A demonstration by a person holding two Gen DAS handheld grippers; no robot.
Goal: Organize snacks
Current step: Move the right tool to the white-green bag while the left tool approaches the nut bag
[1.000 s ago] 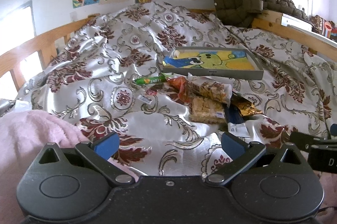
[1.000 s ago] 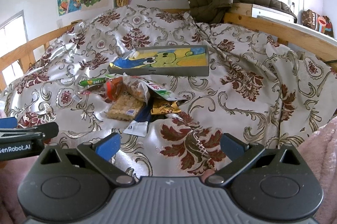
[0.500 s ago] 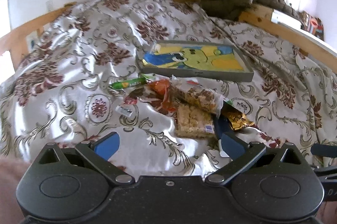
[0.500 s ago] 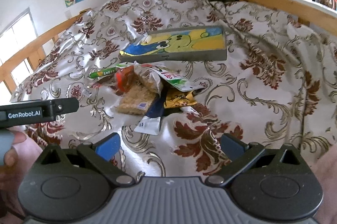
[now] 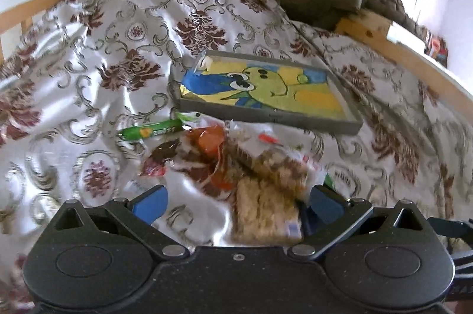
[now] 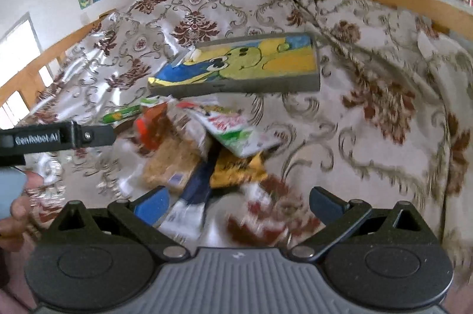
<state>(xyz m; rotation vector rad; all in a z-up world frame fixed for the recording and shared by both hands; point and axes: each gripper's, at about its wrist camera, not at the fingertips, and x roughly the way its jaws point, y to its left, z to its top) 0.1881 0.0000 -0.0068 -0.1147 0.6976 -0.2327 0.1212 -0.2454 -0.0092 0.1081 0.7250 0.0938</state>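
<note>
With both the left gripper [image 5: 236,203] and right gripper [image 6: 238,203] spread wide and empty, the overlapping snack pile [image 6: 201,145] just in front of the painted tray [image 6: 236,68] risks a multi-packet grab on slippery satin.

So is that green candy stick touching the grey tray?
Apart. The left wrist view shows bare patterned cloth between the green candy stick and the grey tray.

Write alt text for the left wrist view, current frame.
The open left gripper hovers low over a pile of snacks on a floral bedspread, its fingers straddling a pale rice bar. Behind the pile lies a grey tray with a cartoon picture; a green tube lies left.
</note>
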